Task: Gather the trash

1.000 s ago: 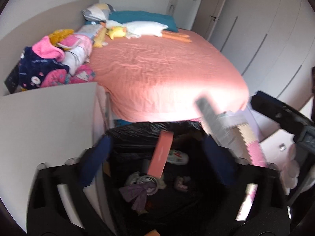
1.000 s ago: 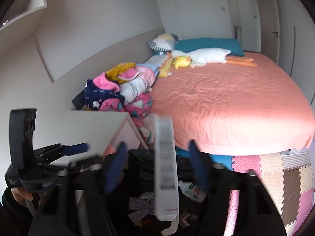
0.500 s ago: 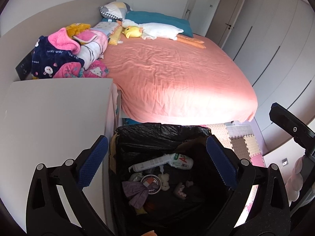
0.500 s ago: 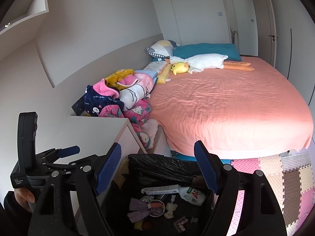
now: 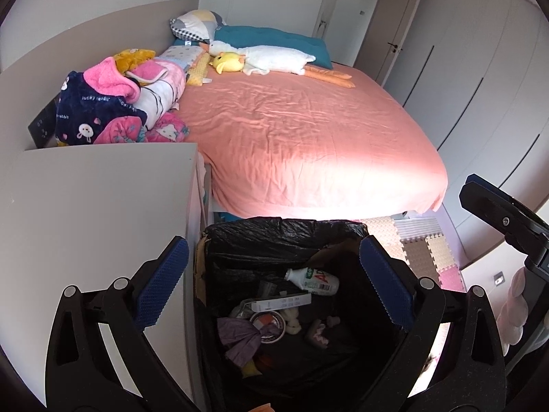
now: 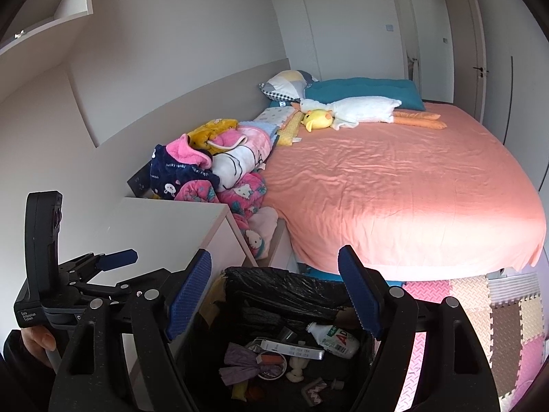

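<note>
A bin lined with a black bag (image 5: 274, 240) stands on the floor by the bed, also in the right wrist view (image 6: 284, 288). In it lie a white plastic bottle (image 5: 314, 279), a long white box (image 5: 281, 302), a purple wrapper (image 5: 240, 338) and other small trash. My left gripper (image 5: 274, 285) is open and empty above the bin. My right gripper (image 6: 278, 292) is open and empty above it too. The left gripper (image 6: 44, 267) shows at the left of the right wrist view, and the right gripper (image 5: 504, 219) at the right of the left wrist view.
A white bedside cabinet (image 5: 96, 213) stands left of the bin. The bed with a pink sheet (image 5: 302, 130) is behind it, with piled clothes (image 5: 113, 103) and plush toys (image 5: 260, 58). Foam floor mats (image 6: 480, 312) lie to the right. Wardrobe doors (image 5: 480, 68) line the right wall.
A long box that was falling between the right gripper's fingers one second ago now lies in the bin. Both grippers have stayed open and drawn back a little above the bin.
</note>
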{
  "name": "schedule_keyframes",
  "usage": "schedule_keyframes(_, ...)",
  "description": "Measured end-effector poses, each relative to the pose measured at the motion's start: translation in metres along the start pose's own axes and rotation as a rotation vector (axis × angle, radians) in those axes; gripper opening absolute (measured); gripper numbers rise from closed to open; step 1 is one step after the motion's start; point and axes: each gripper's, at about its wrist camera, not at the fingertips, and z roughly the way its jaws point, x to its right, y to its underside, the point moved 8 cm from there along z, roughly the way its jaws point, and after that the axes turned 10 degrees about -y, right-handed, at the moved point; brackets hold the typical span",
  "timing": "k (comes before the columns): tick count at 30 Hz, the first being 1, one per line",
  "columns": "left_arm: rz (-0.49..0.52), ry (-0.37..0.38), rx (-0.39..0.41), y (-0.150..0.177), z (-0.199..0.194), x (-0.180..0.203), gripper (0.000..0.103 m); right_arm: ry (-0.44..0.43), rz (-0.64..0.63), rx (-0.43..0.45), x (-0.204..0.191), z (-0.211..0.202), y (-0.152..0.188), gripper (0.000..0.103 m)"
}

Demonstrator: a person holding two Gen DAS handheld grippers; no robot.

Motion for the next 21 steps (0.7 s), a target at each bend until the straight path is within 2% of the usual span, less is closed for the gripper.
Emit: schedule_keyframes(21, -0.003, -0.007, 0.003, -0.0009, -0.0014, -0.0059, 0.096, -0.007, -0.008, -0.002, -0.008, 0.006, 0.0022, 0.077)
